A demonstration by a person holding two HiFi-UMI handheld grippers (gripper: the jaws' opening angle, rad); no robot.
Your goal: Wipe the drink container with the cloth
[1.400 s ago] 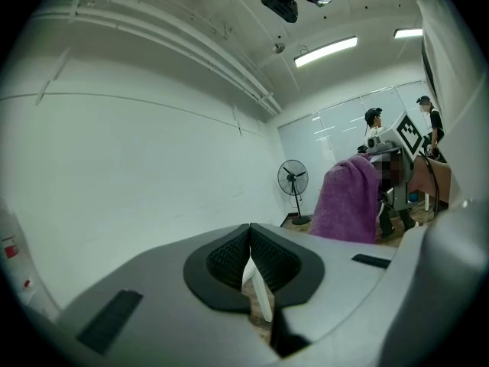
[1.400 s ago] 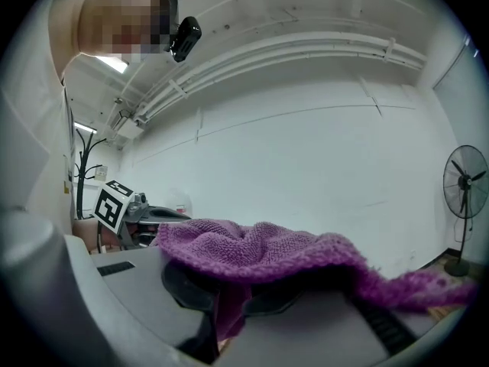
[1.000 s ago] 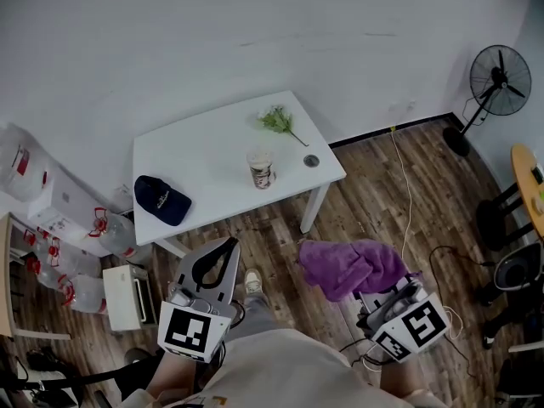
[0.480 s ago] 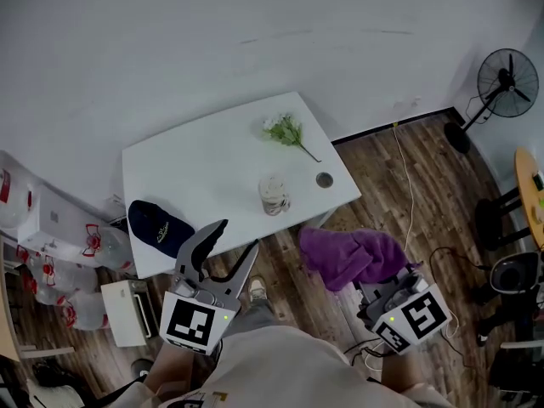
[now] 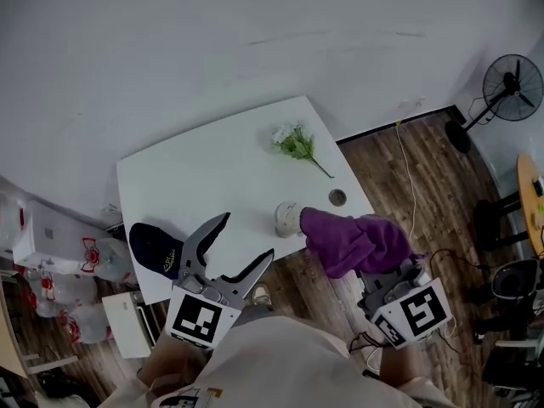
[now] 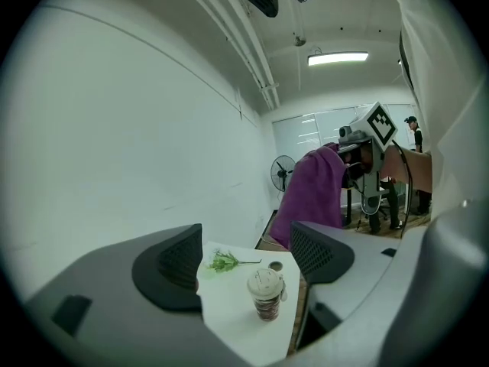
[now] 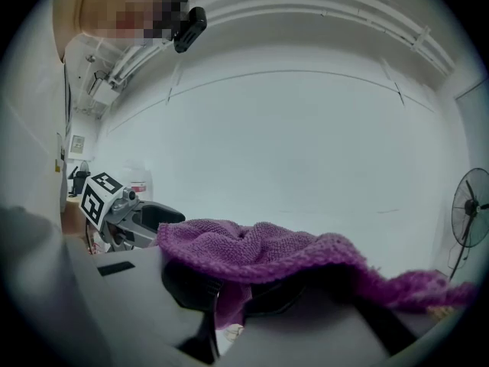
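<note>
A paper drink cup with a lid (image 5: 287,219) (image 6: 265,294) stands near the front edge of the white table (image 5: 212,177). My left gripper (image 5: 246,236) hovers over the table's front edge, left of the cup. Its jaws are opening, with nothing between them, and the cup shows beyond the gap (image 6: 244,262). My right gripper (image 5: 387,291) (image 7: 237,297) is shut on a purple cloth (image 5: 353,240) (image 7: 260,254). The cloth drapes over its jaws and hides them. The cloth's left end reaches right beside the cup; whether it touches the cup I cannot tell.
On the table lie a dark cap (image 5: 157,249) at the front left, a green sprig with white flowers (image 5: 296,141) at the back and a small round lid (image 5: 337,197) right of the cup. Water bottles (image 5: 51,291) crowd the floor left; a fan (image 5: 512,79) stands far right.
The left jaws went from shut to wide apart. Both grippers came up to the table; the cloth moved from over the floor to just beside the cup.
</note>
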